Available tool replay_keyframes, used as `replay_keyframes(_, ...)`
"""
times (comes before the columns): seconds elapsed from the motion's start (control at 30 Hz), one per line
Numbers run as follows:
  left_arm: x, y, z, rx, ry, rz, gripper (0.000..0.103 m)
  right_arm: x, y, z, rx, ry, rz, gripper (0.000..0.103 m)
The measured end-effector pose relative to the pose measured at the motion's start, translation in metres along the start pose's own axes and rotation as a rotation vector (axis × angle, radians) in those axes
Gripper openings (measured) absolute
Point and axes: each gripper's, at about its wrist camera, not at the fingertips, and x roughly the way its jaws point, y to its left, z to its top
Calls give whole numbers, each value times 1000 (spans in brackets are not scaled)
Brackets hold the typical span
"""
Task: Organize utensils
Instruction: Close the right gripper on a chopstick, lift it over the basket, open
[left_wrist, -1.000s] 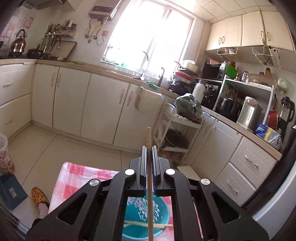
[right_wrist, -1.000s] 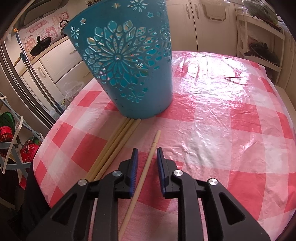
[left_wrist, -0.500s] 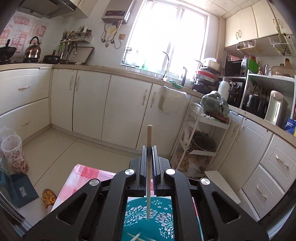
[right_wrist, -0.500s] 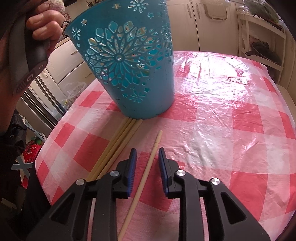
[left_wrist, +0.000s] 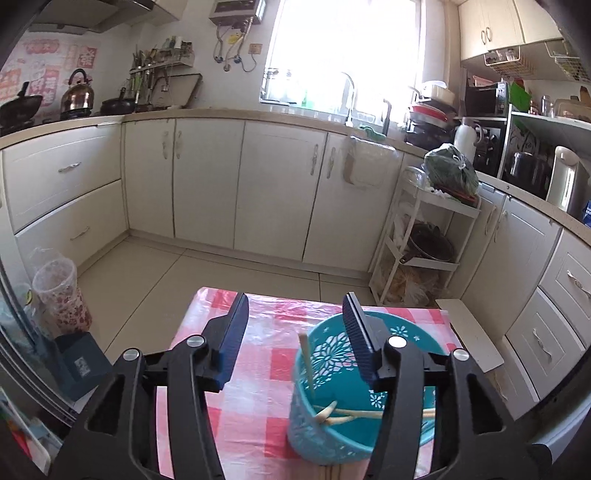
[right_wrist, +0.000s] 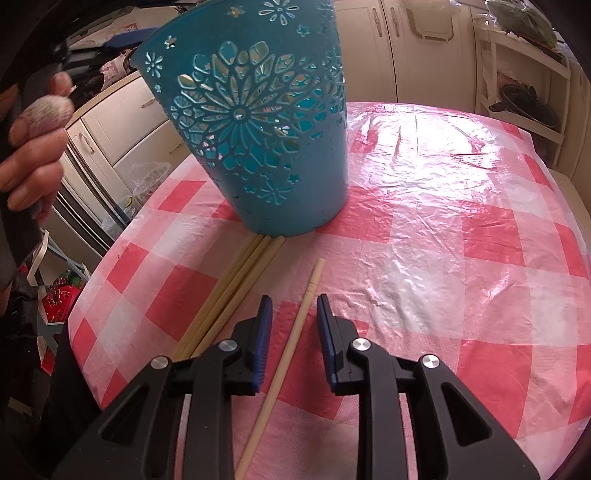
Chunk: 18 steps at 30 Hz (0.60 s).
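A teal cut-out basket stands on the red-and-white checked tablecloth. Several wooden chopsticks lie inside it, and one chopstick leans upright against its rim. My left gripper is wide open and empty above the basket. In the right wrist view the basket stands ahead. My right gripper is open low over the cloth, its jaws on either side of a single chopstick. A bundle of three chopsticks lies to its left, touching the basket's base.
The person's hand holds the left gripper at the left edge of the right wrist view. The table edge falls away on the left. White kitchen cabinets and a wire rack stand beyond the table.
My left gripper opened and let go of the chopstick, which now leans inside the basket. My right gripper stays open astride the single chopstick, shifted slightly.
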Motion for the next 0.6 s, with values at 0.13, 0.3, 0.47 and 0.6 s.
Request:
replay_keyframes(0.13, -27, 35, -13, -38, -20, 62, 63, 2, 11, 1, -30, 11, -76, 20)
replay_keyframes(0.3, -23, 74, -52, -90, 78, 123, 67, 6, 46, -3, -201, 44, -257, 18)
replay_keyframes(0.47, -7, 99, -98, -142, 196, 140, 67, 2, 32, -2, -117, 77, -195, 8)
replay_keyframes(0.6, 9, 105, -118, -159, 258, 136, 68, 1, 35, -4, -184, 98, -237, 8)
